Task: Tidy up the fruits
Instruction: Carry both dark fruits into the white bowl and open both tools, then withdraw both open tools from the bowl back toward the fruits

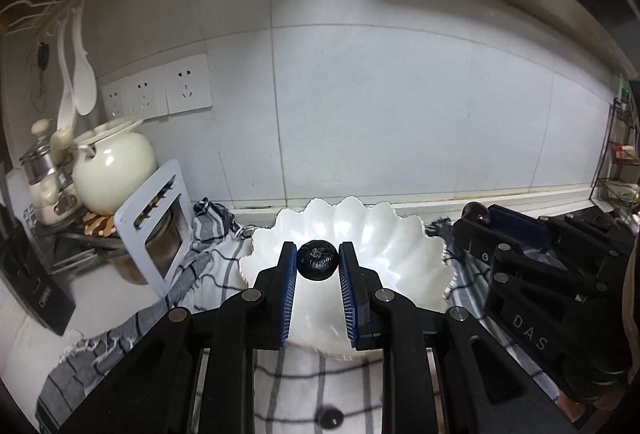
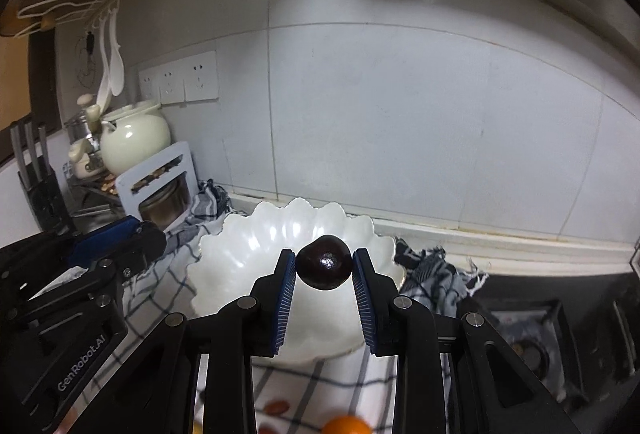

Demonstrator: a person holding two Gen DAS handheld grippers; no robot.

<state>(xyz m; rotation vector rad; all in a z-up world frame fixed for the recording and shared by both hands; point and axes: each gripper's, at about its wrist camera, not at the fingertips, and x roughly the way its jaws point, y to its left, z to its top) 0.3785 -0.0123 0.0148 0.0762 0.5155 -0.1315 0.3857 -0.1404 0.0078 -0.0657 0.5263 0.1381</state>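
Note:
A white scalloped bowl (image 1: 392, 258) stands on a checked cloth (image 1: 320, 382); it also shows in the right wrist view (image 2: 248, 246). My left gripper (image 1: 318, 260) is shut on a small wrinkled black fruit (image 1: 317, 259) and holds it above the bowl. My right gripper (image 2: 324, 264) is shut on a smooth dark round fruit (image 2: 324, 262) above the bowl. In the left wrist view that fruit (image 1: 475, 213) peeks out of the right gripper at the right. An orange fruit (image 2: 346, 425) and small reddish fruits (image 2: 277, 407) lie on the cloth below.
A cream pot (image 1: 114, 170), a kettle (image 1: 42, 170) and a light blue stand (image 1: 154, 222) are at the left by the tiled wall. A knife block (image 2: 40, 190) is at far left. A stove (image 2: 536, 326) is to the right. A dark round item (image 1: 330, 417) lies on the cloth.

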